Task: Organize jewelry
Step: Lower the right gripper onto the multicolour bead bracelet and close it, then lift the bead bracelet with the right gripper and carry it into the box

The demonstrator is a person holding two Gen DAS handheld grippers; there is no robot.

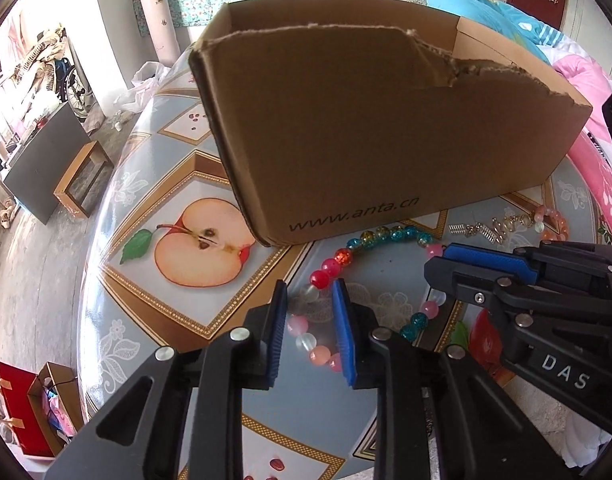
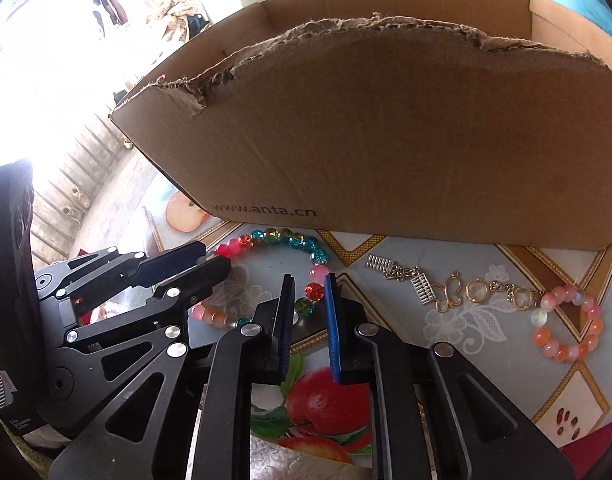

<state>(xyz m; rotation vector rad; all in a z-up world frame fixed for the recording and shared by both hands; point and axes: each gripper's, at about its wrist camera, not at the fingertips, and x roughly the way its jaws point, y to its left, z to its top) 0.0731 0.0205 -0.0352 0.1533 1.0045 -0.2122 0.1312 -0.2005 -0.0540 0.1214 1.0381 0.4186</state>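
Little of the task appears to be done. Three pieces are seen on the table (image 1: 146,300) in front of the box (image 1: 385,140): the bead loop (image 1: 385,234), the chain (image 2: 445,288) and the small bracelet (image 2: 565,328). The floor of the box is hidden behind its torn front wall, so it cannot be told whether anything has been put inside. The step in hand is judged to be the taking up of the bead loop with both grippers; the lifting of it into the box, and then the chain and the small bracelet, are judged to be left.

The bead loop is laid flat at lower centre of both views, just in front of the box's printed wall. The chain and small bracelet are laid to its right, untouched and well apart from either gripper.

In the left view the left gripper (image 1: 309,282) is set over the loop's left side; its jaws are drawn in to a narrow gap, and the pink and clear beads are seen running between them. Bare table is seen beside some of those beads, so it cannot be told whether they are pinched.

In the right view the right gripper (image 2: 309,278) is set over the loop's right side. Its jaws are brought closer, and an orange bead and a green one are seen filling the gap between them; the strand is judged to be gripped there.
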